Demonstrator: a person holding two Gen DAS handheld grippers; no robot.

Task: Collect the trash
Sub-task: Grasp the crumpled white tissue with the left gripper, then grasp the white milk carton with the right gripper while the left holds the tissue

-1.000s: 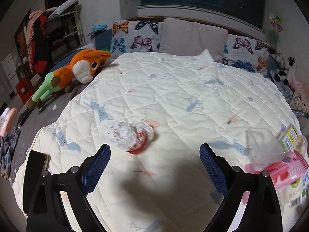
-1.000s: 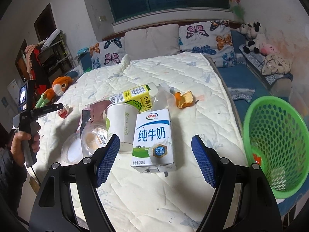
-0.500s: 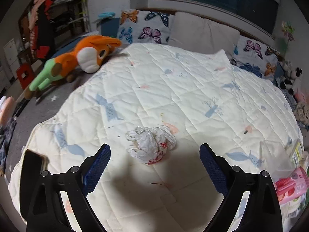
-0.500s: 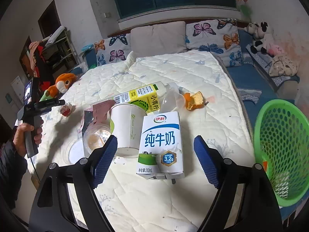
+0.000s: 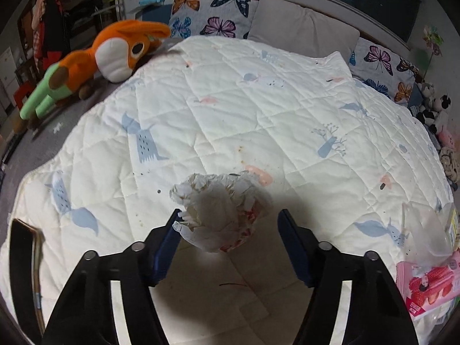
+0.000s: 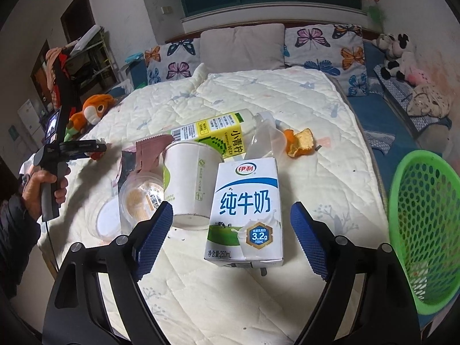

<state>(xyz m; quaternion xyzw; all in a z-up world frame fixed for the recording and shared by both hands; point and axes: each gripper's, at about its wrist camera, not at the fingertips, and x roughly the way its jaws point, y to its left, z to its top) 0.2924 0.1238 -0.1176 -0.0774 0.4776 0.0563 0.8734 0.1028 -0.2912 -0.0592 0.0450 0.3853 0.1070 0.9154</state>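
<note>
Right now the left gripper [image 5: 228,235], jaws spread, straddles the crumpled wrapper [image 5: 221,210]; the right gripper [image 6: 231,230], also spread, hovers at the milk carton [image 6: 245,210]

Pink snack packet [image 5: 428,286] cut by the right edge; green basket's [image 6: 402,201] contents indistinct

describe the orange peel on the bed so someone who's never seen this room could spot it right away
Start at the white quilt on the bed, then find the heap of cartons and cups near its foot. The orange peel lies alone on the quilt at the heap's right edge, beside a crumpled clear plastic piece. It is the only curled, bright orange scrap; everything nearby is packaging.
</note>
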